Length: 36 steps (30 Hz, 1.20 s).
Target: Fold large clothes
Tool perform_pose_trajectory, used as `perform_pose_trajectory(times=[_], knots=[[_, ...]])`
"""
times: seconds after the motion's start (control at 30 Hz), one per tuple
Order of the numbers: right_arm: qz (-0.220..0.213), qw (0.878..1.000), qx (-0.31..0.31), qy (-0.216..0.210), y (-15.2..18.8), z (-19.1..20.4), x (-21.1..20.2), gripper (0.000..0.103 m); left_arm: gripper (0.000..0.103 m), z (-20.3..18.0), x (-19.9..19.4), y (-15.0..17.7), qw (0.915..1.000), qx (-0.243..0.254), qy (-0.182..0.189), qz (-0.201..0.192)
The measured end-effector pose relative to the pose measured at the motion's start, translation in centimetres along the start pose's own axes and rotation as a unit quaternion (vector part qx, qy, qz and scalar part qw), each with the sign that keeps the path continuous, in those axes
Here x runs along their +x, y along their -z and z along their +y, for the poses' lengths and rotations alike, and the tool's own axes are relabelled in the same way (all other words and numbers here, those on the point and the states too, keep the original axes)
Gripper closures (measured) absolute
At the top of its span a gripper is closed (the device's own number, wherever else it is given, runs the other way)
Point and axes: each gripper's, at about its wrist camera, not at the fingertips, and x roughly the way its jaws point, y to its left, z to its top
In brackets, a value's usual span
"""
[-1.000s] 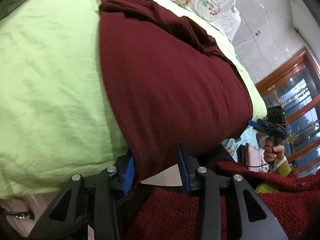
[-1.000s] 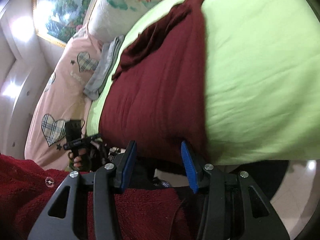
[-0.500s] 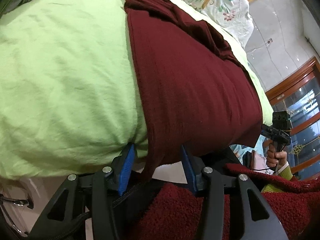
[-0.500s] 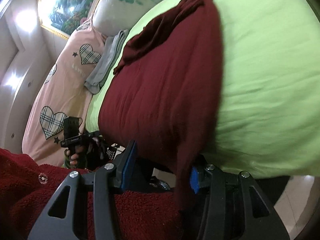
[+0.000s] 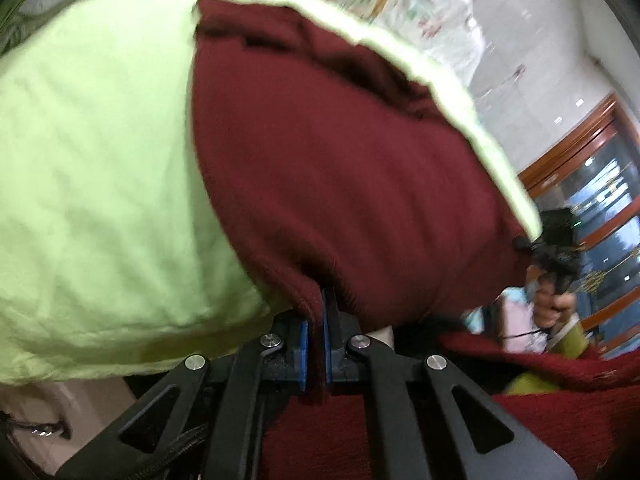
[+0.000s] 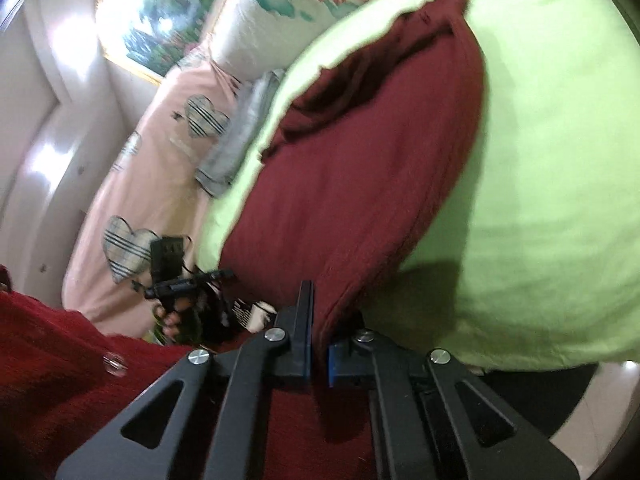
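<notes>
green bed [image 5: 100,184] | maroon garment [image 5: 340,184] hem pinched in left claw [image 5: 315,344], right claw [image 6: 319,354]

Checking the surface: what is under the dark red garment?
The light green bed cover lies under the dark red garment; whatever the garment covers is hidden.

L gripper [image 5: 315,344]: jaws were apart w/ maroon garment [image 5: 340,184] hem hanging loose between, have just been closing, now pinch hem's near corner. R gripper [image 6: 318,346]: same, jaws just closed, now clamped on other near corner. Hem bunched and lifted slightly at both pinch pts.
</notes>
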Motion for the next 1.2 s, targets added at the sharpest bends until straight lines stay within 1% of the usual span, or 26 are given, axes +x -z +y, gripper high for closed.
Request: perform_pose_trajectory(times=[0.07, 0.2, 0.33, 0.43, 0.5, 0.6, 0.67, 0.7, 0.77, 0.83, 0.87, 0.9, 0.97, 1.03, 1.1, 1.2], knots=[[-0.022, 1.000, -0.001, -0.017, -0.8, 0.7, -0.7, 0.098, 0.100, -0.9, -1.5, -0.9, 0.9993, -0.002, 0.015, -0.034], [-0.066, 0.997, -0.006, -0.046, -3.2, 2.1, -2.0, 0.098, 0.100, -2.1, -4.1, -3.6, 0.9950, -0.002, 0.030, -0.095], [-0.094, 0.994, -0.013, -0.045, -6.3, 3.0, -1.8, 0.098, 0.100, -2.5, -5.6, -7.6, 0.9891, 0.001, 0.033, -0.144], [-0.118, 0.992, -0.006, -0.042, -9.3, 2.5, -1.7, 0.098, 0.100, -2.8, -6.0, -11.1, 0.9838, 0.004, 0.029, -0.177], [-0.135, 0.990, 0.007, -0.040, -11.8, 1.7, -1.4, 0.098, 0.100, -2.8, -6.2, -13.8, 0.9799, 0.004, 0.023, -0.198], [-0.150, 0.988, 0.013, -0.028, -15.8, 0.7, -0.9, 0.098, 0.100, -2.0, -5.5, -17.6, 0.9763, -0.011, 0.007, -0.216], [-0.155, 0.988, 0.024, -0.010, -18.4, -0.1, -0.1, 0.098, 0.100, -0.9, -4.2, -20.6, 0.9757, -0.030, -0.001, -0.217], [-0.155, 0.987, 0.038, 0.009, -20.1, -1.0, 0.7, 0.098, 0.100, -0.4, -3.3, -22.1, 0.9765, -0.037, -0.010, -0.212], [-0.155, 0.985, 0.055, 0.045, -22.4, -2.4, 1.7, 0.098, 0.100, 0.8, -1.3, -24.7, 0.9770, -0.043, -0.034, -0.206], [-0.147, 0.982, 0.073, 0.098, -24.2, -4.2, 3.3, 0.098, 0.100, 2.4, 1.5, -26.9, 0.9774, -0.054, -0.063, -0.194], [-0.140, 0.979, 0.083, 0.124, -24.8, -5.2, 4.0, 0.098, 0.100, 3.3, 3.0, -27.9, 0.9787, -0.063, -0.068, -0.183], [-0.131, 0.977, 0.093, 0.137, -25.2, -6.0, 4.8, 0.098, 0.100, 4.0, 4.1, -28.4, 0.9796, -0.068, -0.070, -0.176], [-0.114, 0.975, 0.108, 0.156, -25.5, -7.7, 6.3, 0.098, 0.100, 5.2, 6.4, -29.4, 0.9803, -0.072, -0.094, -0.158], [-0.101, 0.973, 0.109, 0.175, -25.5, -8.6, 7.3, 0.098, 0.100, 6.3, 8.3, -29.8, 0.9812, -0.076, -0.107, -0.141], [-0.100, 0.972, 0.112, 0.180, -25.4, -9.1, 7.4, 0.098, 0.100, 7.3, 9.5, -29.8, 0.9819, -0.081, -0.112, -0.129], [-0.108, 0.972, 0.119, 0.170, -25.0, -9.2, 6.9, 0.096, 0.099, 7.8, 10.0, -29.6, 0.9827, -0.085, -0.110, -0.123]])
